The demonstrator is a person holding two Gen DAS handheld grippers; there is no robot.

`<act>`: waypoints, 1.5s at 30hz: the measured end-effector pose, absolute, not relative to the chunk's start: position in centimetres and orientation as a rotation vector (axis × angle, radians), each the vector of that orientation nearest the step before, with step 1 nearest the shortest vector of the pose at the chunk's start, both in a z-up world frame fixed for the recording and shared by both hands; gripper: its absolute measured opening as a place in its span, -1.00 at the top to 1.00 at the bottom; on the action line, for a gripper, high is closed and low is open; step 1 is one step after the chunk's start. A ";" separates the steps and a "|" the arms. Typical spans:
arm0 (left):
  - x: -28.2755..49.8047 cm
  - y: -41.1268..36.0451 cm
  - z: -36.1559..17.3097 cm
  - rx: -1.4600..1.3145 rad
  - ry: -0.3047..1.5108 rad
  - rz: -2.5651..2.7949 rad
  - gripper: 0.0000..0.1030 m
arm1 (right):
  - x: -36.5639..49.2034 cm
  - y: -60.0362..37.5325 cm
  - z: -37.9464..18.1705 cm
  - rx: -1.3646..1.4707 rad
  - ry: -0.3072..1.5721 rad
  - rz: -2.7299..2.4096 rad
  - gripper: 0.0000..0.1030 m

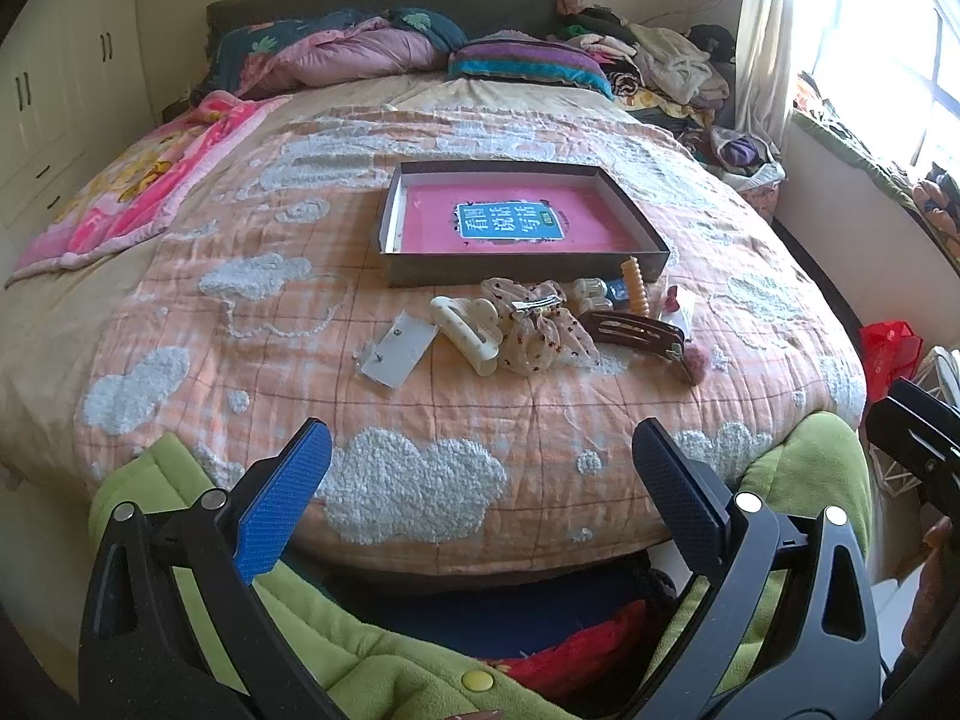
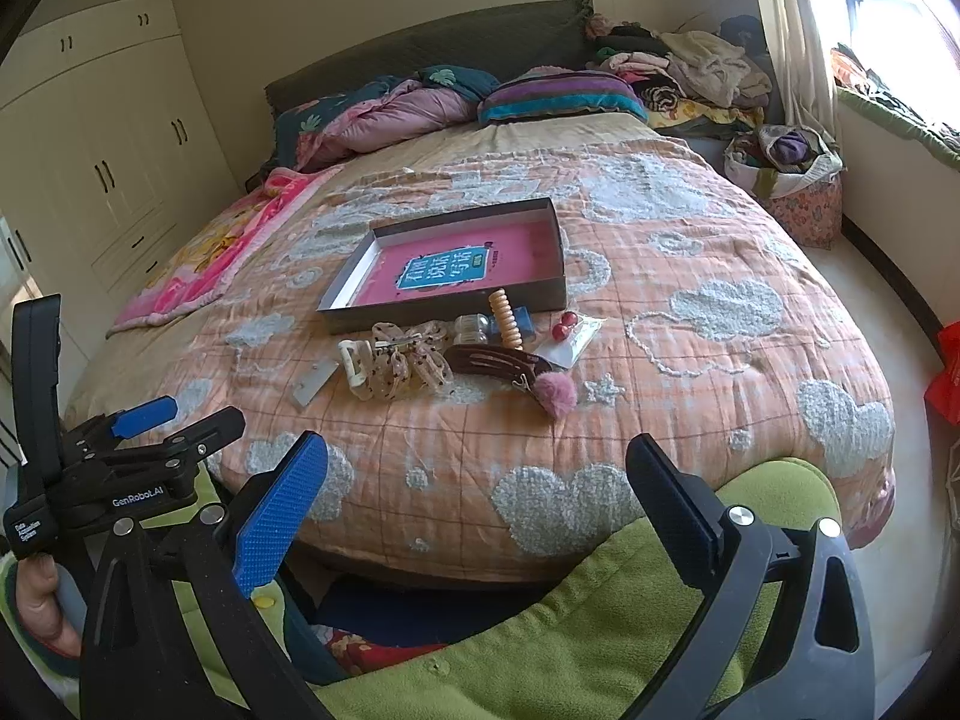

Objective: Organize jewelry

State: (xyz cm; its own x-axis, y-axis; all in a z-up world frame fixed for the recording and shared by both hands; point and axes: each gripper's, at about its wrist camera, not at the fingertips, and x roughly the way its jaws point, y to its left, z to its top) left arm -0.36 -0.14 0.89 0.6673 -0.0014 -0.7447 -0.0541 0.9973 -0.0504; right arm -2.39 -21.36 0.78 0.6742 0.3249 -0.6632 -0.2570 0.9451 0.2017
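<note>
A shallow grey box (image 1: pixel 522 267) (image 2: pixel 444 306) with a pink printed floor lies on the bed. In front of it lies a heap of hair accessories: a cream claw clip (image 1: pixel 465 333) (image 2: pixel 354 369), a dotted sheer scrunchie (image 1: pixel 540 330) (image 2: pixel 408 360), a brown barrette (image 1: pixel 636 333) (image 2: pixel 498 360), an orange spiral tie (image 1: pixel 635 285) (image 2: pixel 504 318), a pink pompom (image 2: pixel 555 396), red beads (image 2: pixel 564 324) and a grey card (image 1: pixel 396 348) (image 2: pixel 312 387). My left gripper (image 1: pixel 480 492) and right gripper (image 2: pixel 477 504) are both open and empty, held back at the bed's near edge.
The bed has an orange quilt with fluffy cloud patches (image 1: pixel 414 492). Pillows and piled clothes (image 1: pixel 660 60) lie at the headboard. A pink blanket (image 1: pixel 138 192) lies at the left. White wardrobes (image 2: pixel 108 168) stand left; a window and a basket (image 2: pixel 792 180) are at the right.
</note>
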 end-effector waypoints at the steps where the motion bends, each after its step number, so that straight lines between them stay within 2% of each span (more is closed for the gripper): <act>1: -0.4 -0.1 0.9 -0.069 0.839 0.031 -0.82 | -2.4 -21.4 0.8 0.096 0.763 0.330 -0.92; 16: -0.6 0.9 1.6 -0.078 0.812 0.054 -0.82 | -2.1 -21.2 1.0 0.094 0.748 0.357 -0.92; 32: 4.3 6.6 3.6 -0.155 0.803 0.170 -0.82 | 4.6 -20.0 3.3 0.036 0.725 0.427 -0.92; 39: 8.6 4.8 3.9 -0.147 0.822 0.083 -0.82 | 8.3 -22.3 4.3 0.052 0.712 0.372 -0.92; 45: 12.0 1.0 1.4 -0.098 0.909 -0.103 -0.82 | 9.6 -24.7 2.8 0.068 0.739 0.320 -0.92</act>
State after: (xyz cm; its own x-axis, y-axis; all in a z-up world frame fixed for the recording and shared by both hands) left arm 12.02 1.00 1.35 0.6105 -0.1310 -0.7811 0.0479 0.9905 -0.1286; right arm 9.62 -24.71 2.78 0.6931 0.3104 -0.6506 -0.2626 0.9492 0.1732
